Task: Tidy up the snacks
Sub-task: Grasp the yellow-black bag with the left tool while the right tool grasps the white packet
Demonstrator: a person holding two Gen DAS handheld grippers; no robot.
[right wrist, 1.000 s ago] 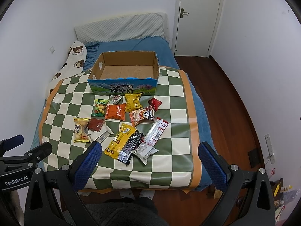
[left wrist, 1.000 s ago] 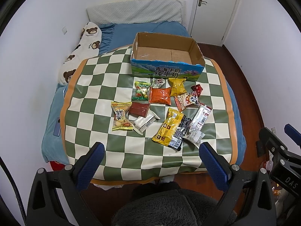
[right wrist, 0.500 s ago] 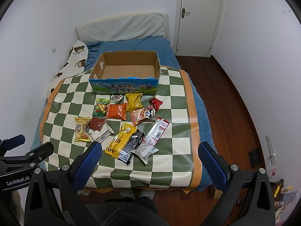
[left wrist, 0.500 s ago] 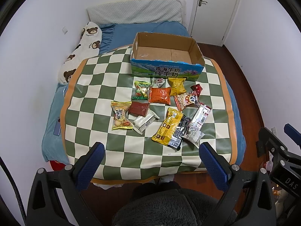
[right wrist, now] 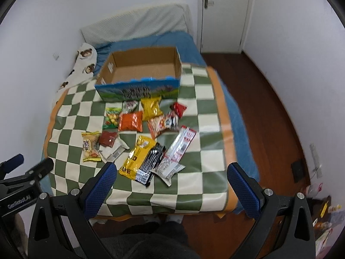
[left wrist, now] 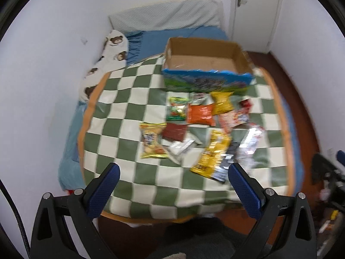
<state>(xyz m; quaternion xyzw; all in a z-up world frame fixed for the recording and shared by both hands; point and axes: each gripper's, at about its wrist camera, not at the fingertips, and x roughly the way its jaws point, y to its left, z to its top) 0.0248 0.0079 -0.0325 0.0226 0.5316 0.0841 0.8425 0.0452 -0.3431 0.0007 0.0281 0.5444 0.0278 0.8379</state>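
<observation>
Several snack packets lie on a green-and-white checked cloth [left wrist: 120, 116] spread over a bed. Among them are an orange bag [right wrist: 130, 121], a long yellow pack [right wrist: 136, 159], a black pack [right wrist: 151, 161] and a red-and-white strip [right wrist: 182, 143]. An empty open cardboard box [right wrist: 142, 69] with a blue printed front stands behind them. My left gripper [left wrist: 172, 185] is open above the cloth's near edge, holding nothing. My right gripper [right wrist: 171, 183] is open too, just short of the yellow and black packs. The same box [left wrist: 204, 64] and yellow pack [left wrist: 212, 151] appear blurred in the left wrist view.
A bear-print pillow [right wrist: 83, 64] lies along the left wall and a grey pillow [right wrist: 138, 21] at the head. A white door [right wrist: 224, 15] and wooden floor [right wrist: 269, 118] are on the right. Dark clothing of the person [right wrist: 151, 243] fills the bottom.
Both grippers have moved forward and lower toward the bed, so the snacks and box look larger. Both views are motion-blurred. The snacks have not moved.
</observation>
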